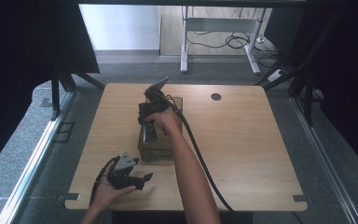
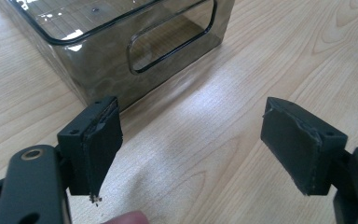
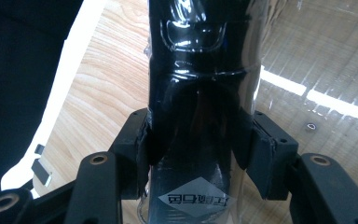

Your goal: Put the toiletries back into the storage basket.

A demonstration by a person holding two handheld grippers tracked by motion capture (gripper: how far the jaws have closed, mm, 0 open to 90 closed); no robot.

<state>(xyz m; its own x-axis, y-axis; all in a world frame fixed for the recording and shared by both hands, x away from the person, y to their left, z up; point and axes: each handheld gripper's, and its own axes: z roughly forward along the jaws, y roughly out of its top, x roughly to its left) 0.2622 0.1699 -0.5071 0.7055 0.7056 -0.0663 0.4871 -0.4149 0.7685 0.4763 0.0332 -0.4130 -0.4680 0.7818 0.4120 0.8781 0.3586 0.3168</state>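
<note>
Light wooden counter (image 1: 242,140) under black-curtained rig, grey carpet around. Black glossy plastic-wrapped package with grey diamond label (image 3: 200,116) sits upright between pads of right tool (image 3: 198,149), jaws pressed on both its sides, partway apart; package held over smoky transparent plastic bin with cut-out handle (image 2: 121,51), mid-counter. Left tool (image 2: 191,144) near front edge, just beside bin, jaws wide apart, nothing between them, bare wood below. Round dark hole (image 1: 216,97) in counter at far side.
</note>
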